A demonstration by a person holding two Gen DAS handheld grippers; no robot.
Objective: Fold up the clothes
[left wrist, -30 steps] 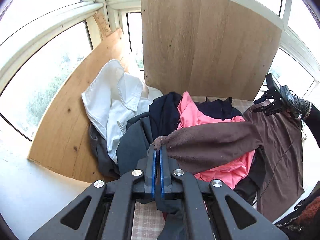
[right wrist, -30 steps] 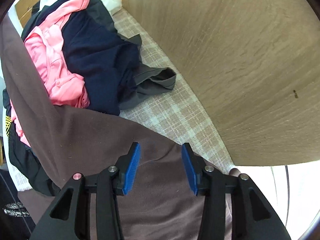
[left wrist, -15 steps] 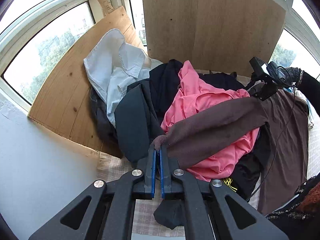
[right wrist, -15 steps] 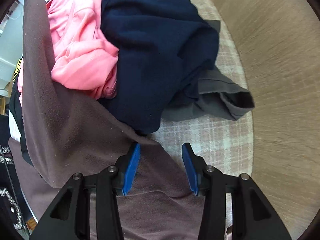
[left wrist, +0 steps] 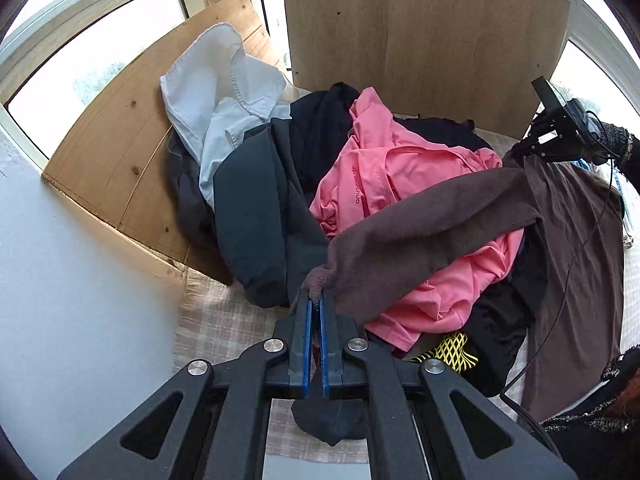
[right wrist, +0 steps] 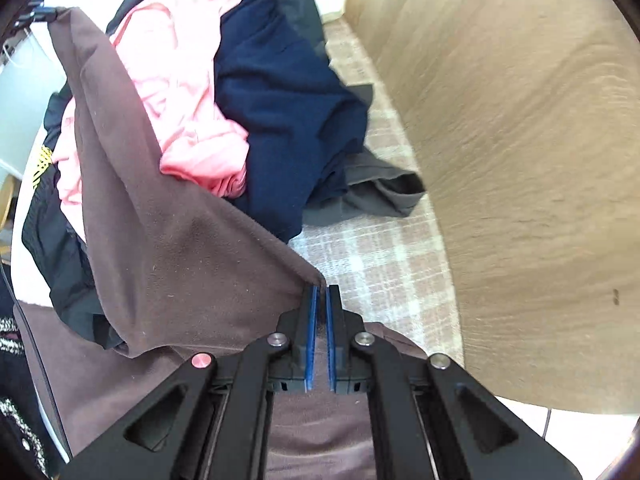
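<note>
At the left, the left gripper (left wrist: pixel 315 304) points steeply down with its jaws clamped on the cuff of the brown fleece top (left wrist: pixel 432 236), whose sleeve stretches rightward over the pink shirt (left wrist: pixel 384 184) on the heap of clothes. At the right, the right gripper (right wrist: pixel 320 300), also pointing steeply down over the checked cloth (right wrist: pixel 384 264), is closed on a pinched corner of the same brown top's body.

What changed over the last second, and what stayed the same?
The right tongs, open over the brown garment a second ago, have shut on its edge. The left tongs stayed clamped on the brown sleeve cuff and dropped lower toward the checked cloth. The pink top and white shirt haven't moved.
</note>
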